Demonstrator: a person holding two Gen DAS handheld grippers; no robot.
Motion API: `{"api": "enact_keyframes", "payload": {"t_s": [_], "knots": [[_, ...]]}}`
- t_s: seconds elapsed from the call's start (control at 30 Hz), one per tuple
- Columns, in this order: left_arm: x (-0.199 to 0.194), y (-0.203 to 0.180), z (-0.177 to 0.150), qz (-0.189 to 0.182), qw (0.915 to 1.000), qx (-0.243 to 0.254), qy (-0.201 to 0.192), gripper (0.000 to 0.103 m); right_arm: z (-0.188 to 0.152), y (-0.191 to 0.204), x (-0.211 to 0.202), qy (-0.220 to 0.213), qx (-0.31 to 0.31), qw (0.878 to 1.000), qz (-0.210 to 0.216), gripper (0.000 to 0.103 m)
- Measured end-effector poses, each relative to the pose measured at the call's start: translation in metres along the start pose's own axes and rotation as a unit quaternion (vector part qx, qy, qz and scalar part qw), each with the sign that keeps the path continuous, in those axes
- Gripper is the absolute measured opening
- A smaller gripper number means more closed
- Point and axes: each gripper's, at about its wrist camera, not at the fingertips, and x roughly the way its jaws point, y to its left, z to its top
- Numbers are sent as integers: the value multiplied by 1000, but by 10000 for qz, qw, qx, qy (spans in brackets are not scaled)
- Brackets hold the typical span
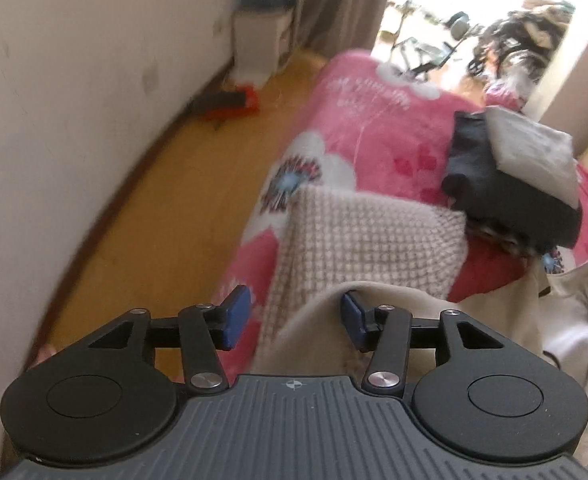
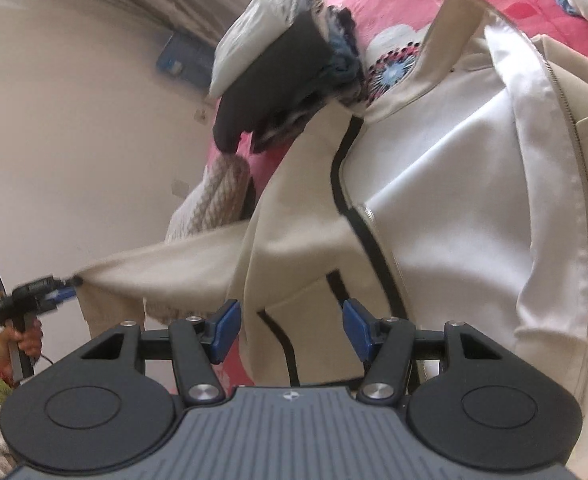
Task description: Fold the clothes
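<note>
Folded pile [image 1: 510, 176] on pink bed [image 1: 374, 140].

Daylight from window [image 1: 454, 8], blown out to white at top of left wrist view. Left wall [image 1: 74, 120] and floor [image 1: 166, 184] smeared by motion blur. Right wrist view evenly lit, soft shadows; cream jacket [image 2: 454, 184] glares slightly. Strong fisheye bending, dark corners.

Cream jacket [image 2: 454, 184] – smooth, faintly glossy cloth; blanket [image 1: 378, 128] – fluffy pink fleece; knit [image 1: 370, 240] – coarse.
</note>
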Motion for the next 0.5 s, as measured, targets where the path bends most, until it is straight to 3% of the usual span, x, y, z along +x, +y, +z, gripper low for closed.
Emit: {"api": "enact_keyframes", "payload": {"t_s": [0.03,0.1,0.17,0.23,0.27,0.37,0.5], "knots": [[6,6,6,94,9997,-117,211,50,3,-2,0,-2,37,10000,19,61],[8,12,16,744,9962,-159,412,50,9,-5,0,-10,73,10000,44,61],[-5,6,23,1270,9918,32,143,50,13,-7,2,-33,47,10000,74,61],[-23,-16,25,1468,9879,347,-370,50,19,-10,5,-54,23,9999,97,61],[-29,-32,24,1409,9864,586,-601,50,23,-11,9,-66,2,10000,74,61],[-21,-103,6,548,9831,1582,-742,51,40,-11,23,-115,-110,9999,-66,61],[34,-194,-35,-407,9649,2551,-469,51,78,-13,55,-231,-263,9992,-175,61]]}}
